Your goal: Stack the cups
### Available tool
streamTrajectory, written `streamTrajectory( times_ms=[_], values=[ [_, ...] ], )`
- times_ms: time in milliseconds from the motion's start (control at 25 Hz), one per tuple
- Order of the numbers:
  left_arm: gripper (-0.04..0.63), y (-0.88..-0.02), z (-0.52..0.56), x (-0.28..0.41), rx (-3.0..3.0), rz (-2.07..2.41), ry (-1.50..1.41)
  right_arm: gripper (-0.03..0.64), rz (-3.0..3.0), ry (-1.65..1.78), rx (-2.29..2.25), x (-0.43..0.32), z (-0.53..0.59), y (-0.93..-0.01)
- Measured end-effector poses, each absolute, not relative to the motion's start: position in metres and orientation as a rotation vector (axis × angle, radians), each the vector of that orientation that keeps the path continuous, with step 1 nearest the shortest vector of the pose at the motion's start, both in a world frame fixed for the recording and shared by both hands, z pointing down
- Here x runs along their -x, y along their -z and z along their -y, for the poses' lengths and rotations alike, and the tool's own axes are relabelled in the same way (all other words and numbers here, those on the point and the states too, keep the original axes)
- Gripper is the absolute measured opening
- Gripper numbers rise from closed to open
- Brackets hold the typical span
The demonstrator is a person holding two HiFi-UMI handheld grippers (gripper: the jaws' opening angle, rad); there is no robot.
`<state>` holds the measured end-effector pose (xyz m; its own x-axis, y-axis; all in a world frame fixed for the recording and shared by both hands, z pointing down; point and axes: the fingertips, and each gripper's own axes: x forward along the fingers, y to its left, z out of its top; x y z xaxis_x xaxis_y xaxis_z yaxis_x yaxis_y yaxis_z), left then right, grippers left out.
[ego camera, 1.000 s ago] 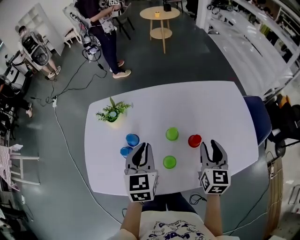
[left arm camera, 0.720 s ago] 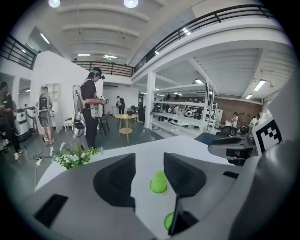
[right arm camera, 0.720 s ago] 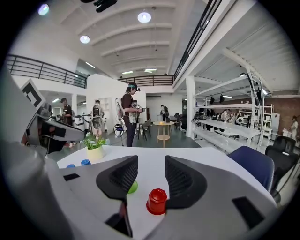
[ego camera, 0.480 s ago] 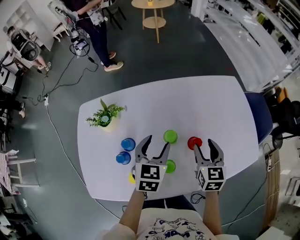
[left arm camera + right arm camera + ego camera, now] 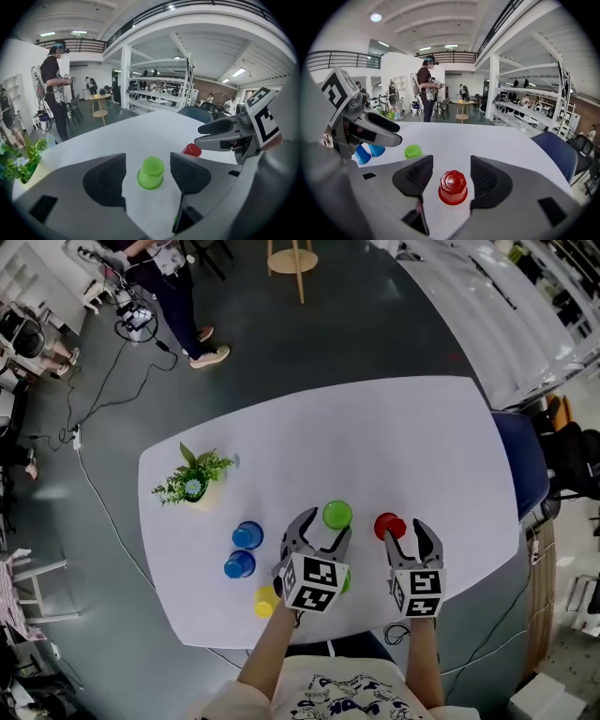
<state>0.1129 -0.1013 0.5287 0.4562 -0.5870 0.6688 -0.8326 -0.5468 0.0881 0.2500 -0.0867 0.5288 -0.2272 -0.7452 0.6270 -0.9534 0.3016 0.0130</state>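
Since both grippers are held released and nothing is gripped, no stack has been started yet. Well outside the left gripper [image 5: 324, 529], off its left jaw, blue cups [image 5: 247, 534] and a yellow cup [image 5: 266, 601] are seen, none stacked.

An upturned green cup [image 5: 151, 173] is framed between the open left jaws, about at the tips, touched by neither. A second green cup [image 5: 346, 583] is mostly hidden under the gripper body, behind the jaws.

- Risk 1: the hidden cup could be clipped or dragged toward the near edge of the table [image 5: 403, 446] if the gripper is lowered or pushed forward unwatched
- Risk 2: the wall is tapered, so the green cup could be squeezed up and out if clamped too high or too hard

Over at the right gripper [image 5: 452, 165], an upturned red cup [image 5: 453, 187] is centred between the spread jaws, clear of both pads.

- Risk 3: a light cup on a slick top could be shoved or tipped if one jaw is landed first
- Risk 4: the left gripper's right jaw is seen near the right gripper's left jaw, so a clash is likely if both are advanced together

One side is best closed at a time
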Motion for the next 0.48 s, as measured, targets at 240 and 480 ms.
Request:
streamTrajectory(
  times_ms=[240, 480],
  values=[
    [0.288, -0.566, 0.106, -0.118, -2.278, 1.111, -0.887, 0.272, 1.985, -0.54, -1.464, -0.25, 0.09, -0.56],
    [0.288, -0.585, 0.109, -0.128, -2.289, 1.075, -0.95, 0.273, 1.936, -0.571, -1.432, -0.254, 0.091, -0.584]
  ],
)
